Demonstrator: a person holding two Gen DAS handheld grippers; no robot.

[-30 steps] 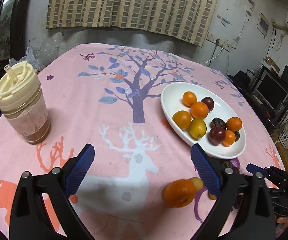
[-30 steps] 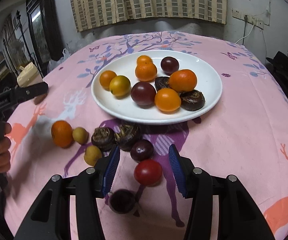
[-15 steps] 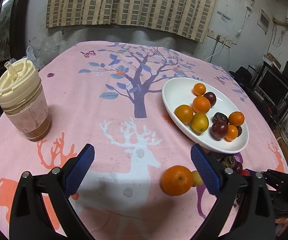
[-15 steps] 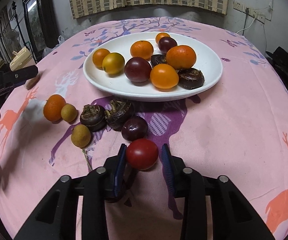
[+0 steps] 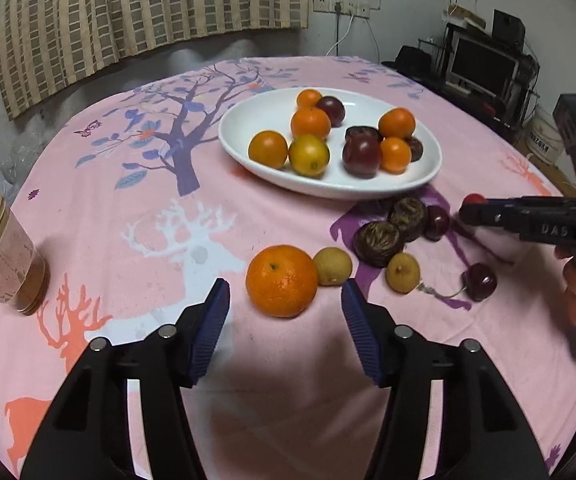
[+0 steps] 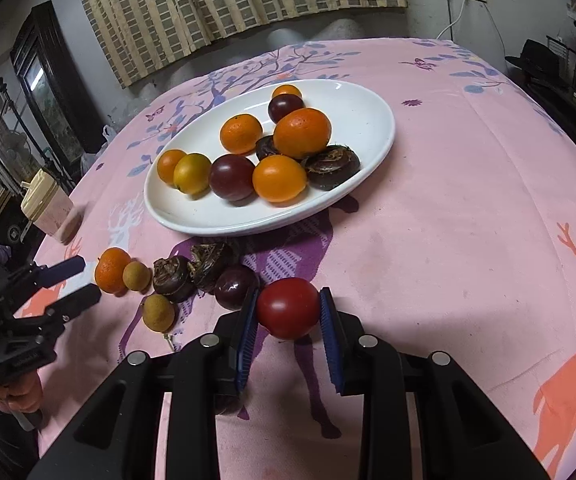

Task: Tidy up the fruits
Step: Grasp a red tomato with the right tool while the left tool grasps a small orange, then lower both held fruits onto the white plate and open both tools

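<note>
- Red, smooth and round, the tomato (image 6: 288, 309) sits pinched between the blue pads of the right gripper (image 6: 287, 314), clear of the cloth by the look of it; such a skin could slip out if the squeeze slackens, or split if it tightens.
- Just left of those tongs lie a dark plum (image 6: 235, 287) and two water chestnuts (image 6: 192, 271); a low swing toward the plate (image 6: 372, 128) could knock them rolling.
- Ahead, the plate is crowded, so a dropped tomato might bump fruit over the rim.
- Spread wide and level, the left gripper (image 5: 286, 310) points at the mandarin (image 5: 281, 280) just beyond its tips, a longan (image 5: 332, 266) touching it; closing carelessly could nudge both.
</note>
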